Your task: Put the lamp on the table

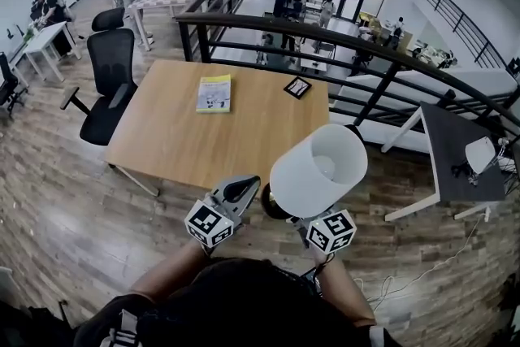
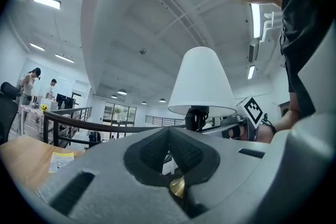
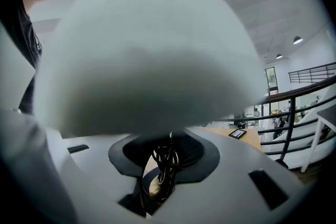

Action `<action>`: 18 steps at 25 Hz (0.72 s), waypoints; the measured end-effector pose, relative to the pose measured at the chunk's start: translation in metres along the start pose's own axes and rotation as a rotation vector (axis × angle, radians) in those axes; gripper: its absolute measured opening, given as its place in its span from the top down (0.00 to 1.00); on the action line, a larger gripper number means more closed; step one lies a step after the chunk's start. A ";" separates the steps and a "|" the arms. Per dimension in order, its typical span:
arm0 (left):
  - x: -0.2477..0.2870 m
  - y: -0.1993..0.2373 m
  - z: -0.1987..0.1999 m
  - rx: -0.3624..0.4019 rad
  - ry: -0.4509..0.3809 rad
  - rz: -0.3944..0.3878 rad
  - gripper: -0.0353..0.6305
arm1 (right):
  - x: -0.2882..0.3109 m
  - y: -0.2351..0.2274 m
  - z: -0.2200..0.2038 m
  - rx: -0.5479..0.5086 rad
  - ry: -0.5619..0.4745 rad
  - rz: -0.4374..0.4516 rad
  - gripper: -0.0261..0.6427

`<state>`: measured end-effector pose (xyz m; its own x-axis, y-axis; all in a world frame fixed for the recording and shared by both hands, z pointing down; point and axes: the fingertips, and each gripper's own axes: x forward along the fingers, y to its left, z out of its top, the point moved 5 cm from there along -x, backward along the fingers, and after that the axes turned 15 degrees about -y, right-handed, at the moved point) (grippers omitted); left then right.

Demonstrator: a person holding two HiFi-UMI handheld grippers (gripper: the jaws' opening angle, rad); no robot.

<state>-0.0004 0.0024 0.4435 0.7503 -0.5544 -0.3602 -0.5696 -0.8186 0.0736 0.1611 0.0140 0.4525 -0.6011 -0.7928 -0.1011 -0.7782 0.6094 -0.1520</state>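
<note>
Right gripper [image 3: 164, 168] clamps the lamp [image 1: 318, 171] by its stem, near the table [image 1: 162, 134] edge; left gripper [image 1: 238, 191] beside it, jaws together, empty.

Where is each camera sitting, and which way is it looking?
Head view: on the person's head, looking down at the table, lamp, left gripper, right gripper and forearms.
Left gripper view: on the left gripper, looking along its closed jaws up at the lamp; torso at right.
Right gripper view: on the right gripper, looking along jaws clamped on the lamp's stem, under its shade; torso at left.
Shared: lamp and table show in all three.
</note>
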 end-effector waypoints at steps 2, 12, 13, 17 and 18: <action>0.013 -0.005 -0.005 0.006 -0.006 0.009 0.94 | -0.002 -0.016 0.003 0.000 -0.003 0.012 0.80; 0.049 -0.007 -0.028 -0.007 0.014 -0.007 0.94 | -0.004 -0.060 -0.005 0.032 0.003 -0.016 0.80; 0.053 -0.004 -0.029 -0.007 0.012 -0.011 0.94 | -0.003 -0.063 -0.006 0.031 0.002 -0.019 0.80; 0.066 0.011 -0.033 -0.009 0.010 -0.027 0.94 | 0.008 -0.071 -0.005 0.022 0.004 -0.025 0.80; 0.069 0.016 -0.033 -0.007 0.009 -0.034 0.94 | 0.011 -0.072 -0.005 0.021 0.005 -0.026 0.80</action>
<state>0.0537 -0.0536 0.4503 0.7724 -0.5273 -0.3540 -0.5410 -0.8383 0.0683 0.2099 -0.0388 0.4677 -0.5815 -0.8084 -0.0918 -0.7898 0.5880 -0.1749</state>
